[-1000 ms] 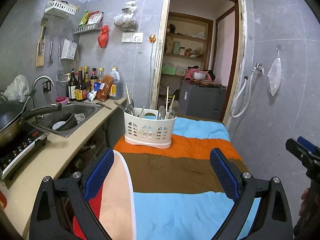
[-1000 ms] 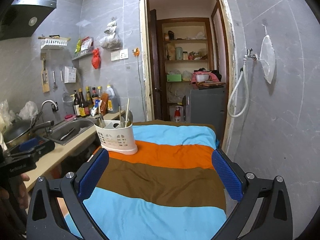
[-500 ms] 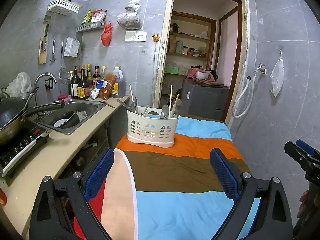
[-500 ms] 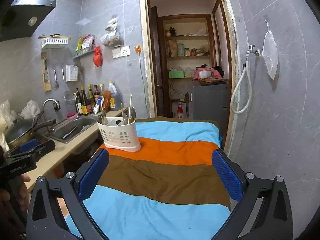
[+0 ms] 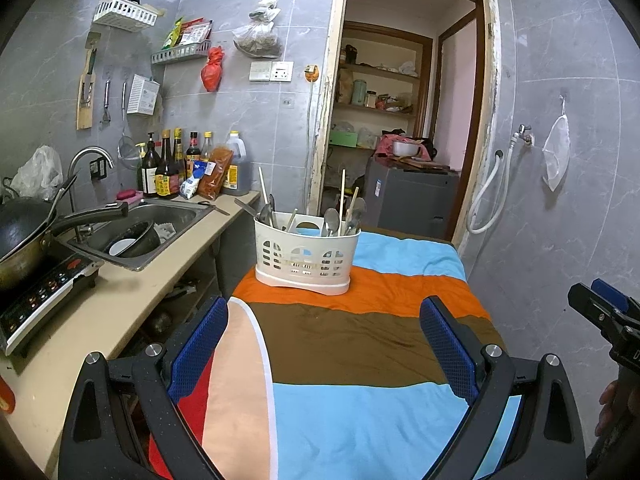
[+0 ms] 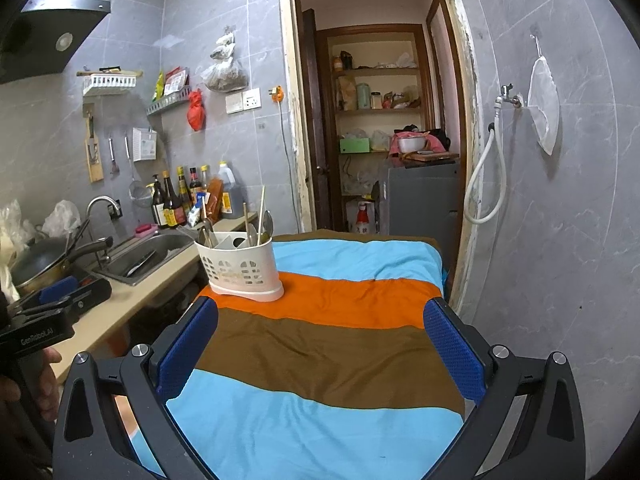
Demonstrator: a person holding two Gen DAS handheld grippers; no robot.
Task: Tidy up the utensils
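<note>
Change since one second ago: both wrist views have drawn somewhat nearer the white caddy [image 5: 307,256], which now sits larger and lower in each; the caddy itself keeps its place on the orange stripe of the striped cloth [image 5: 360,412], and no utensil has left or entered it. Meaning for the task: an approach only, nothing sorted in the interval. Left gripper [image 5: 324,354]: jaws spread wide, nothing between the blue pads, held low over the near part of the cloth, well short of the caddy. Right gripper [image 6: 320,354]: jaws likewise spread wide and empty, to the right of the left one, the caddy ahead and to its left. Caddy: slotted plastic, upright, divided inside; exact number of compartments not clear. Contents, left end: metal spoons [image 5: 267,213] and one pale chopstick [image 5: 263,186], leaning. Contents, right end: further spoons [image 5: 331,221] with two chopsticks [image 5: 342,192] standing among them. Spoons and chopsticks thus share both ends. No loose utensil lies on the cloth. Judgement: the scene suits either a mixed holder awaiting separation or one just filled; the pictures do not settle which. Adjacent, not of the task: sink [image 5: 136,236] with a dark bowl, wok [image 5: 20,236] on the cooker.
</note>
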